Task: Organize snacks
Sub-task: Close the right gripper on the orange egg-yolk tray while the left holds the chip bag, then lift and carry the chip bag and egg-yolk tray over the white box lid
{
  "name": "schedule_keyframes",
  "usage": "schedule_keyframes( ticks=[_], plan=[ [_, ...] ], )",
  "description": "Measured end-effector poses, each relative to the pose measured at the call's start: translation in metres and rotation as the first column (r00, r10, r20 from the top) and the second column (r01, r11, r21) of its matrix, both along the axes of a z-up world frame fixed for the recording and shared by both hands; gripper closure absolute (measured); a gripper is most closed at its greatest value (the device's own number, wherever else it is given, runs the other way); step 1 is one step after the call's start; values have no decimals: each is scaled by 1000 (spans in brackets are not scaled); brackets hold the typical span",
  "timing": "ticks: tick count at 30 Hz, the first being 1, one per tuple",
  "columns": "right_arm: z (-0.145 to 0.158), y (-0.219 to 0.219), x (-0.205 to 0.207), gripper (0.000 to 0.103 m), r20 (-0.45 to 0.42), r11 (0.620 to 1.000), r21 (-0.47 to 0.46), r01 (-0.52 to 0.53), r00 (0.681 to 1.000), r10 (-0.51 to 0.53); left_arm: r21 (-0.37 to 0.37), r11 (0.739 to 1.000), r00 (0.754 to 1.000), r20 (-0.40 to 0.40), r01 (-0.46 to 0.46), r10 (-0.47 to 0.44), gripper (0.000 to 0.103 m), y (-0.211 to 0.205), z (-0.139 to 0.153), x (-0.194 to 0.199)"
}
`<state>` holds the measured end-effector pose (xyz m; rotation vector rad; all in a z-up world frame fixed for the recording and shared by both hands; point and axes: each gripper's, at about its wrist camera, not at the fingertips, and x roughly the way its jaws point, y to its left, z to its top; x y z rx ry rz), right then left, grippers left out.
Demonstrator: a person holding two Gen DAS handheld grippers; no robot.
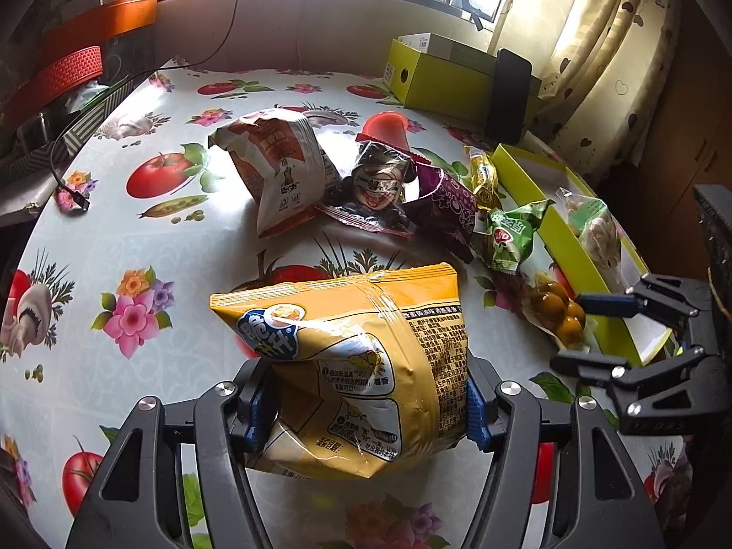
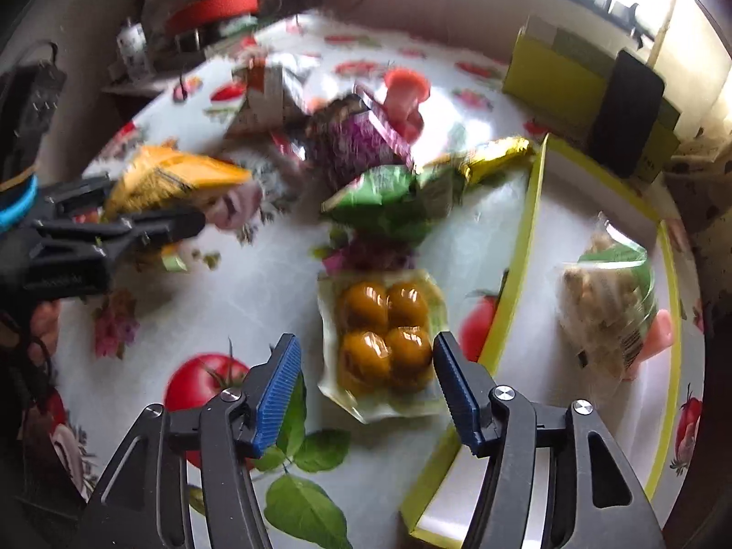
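My left gripper [image 1: 361, 411] is shut on a yellow snack bag [image 1: 347, 343], its blue pads pressing both sides and holding it above the table. In the right wrist view the same bag [image 2: 174, 178] and left gripper [image 2: 151, 206] show at the left. My right gripper [image 2: 368, 389] is open, pointing steeply down. A clear packet of brown eggs [image 2: 384, 343] lies flat on the table between its fingertips, untouched by the pads. A yellow-green tray [image 2: 517, 265] to the right holds a packet of pale snacks [image 2: 604, 311]. The right gripper [image 1: 585, 331] hovers beside the eggs [image 1: 553, 315].
Loose snacks are piled mid-table: a white-brown bag [image 1: 279, 169], a dark packet [image 1: 379, 183], a purple one [image 1: 448, 210], a green one [image 1: 508, 238] and a gold one [image 1: 485, 178]. A green box [image 1: 448, 87] with a black phone [image 1: 508, 96] stands behind. A cable end [image 1: 68, 192] lies left.
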<state>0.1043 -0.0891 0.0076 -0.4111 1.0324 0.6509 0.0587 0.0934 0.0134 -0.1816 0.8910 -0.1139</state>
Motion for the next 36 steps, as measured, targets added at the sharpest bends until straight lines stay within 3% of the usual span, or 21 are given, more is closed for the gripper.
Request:
schedule_keyframes(
  ticks=[4,7,10,19,29,36],
  plan=[
    [-3,10,-7,42,-31,998,52,-35,999,37,-4,1000,1000,-7,4,-4,38,-1,-3,1],
    [-4,14,-6,49,-4,999,48,9,1000,-9,-5,1000,1000,-11,6,-6,38,0,-4,1],
    [-1,14,-2,49,-12,996,77,45,999,-44,-8,1000,1000,-9,5,-5,38,0,-4,1],
    [-4,23,-9,59,63,998,42,42,997,-45,-24,1000,1000,-9,3,-3,38,2,-5,1],
    [2,1,-2,60,-74,966,239,94,994,-78,-36,999,1000,-7,4,-4,38,3,-5,0],
    [23,-1,-10,60,-10,962,261,83,996,-83,-48,999,1000,30,7,-6,38,2,7,-7]
  ],
)
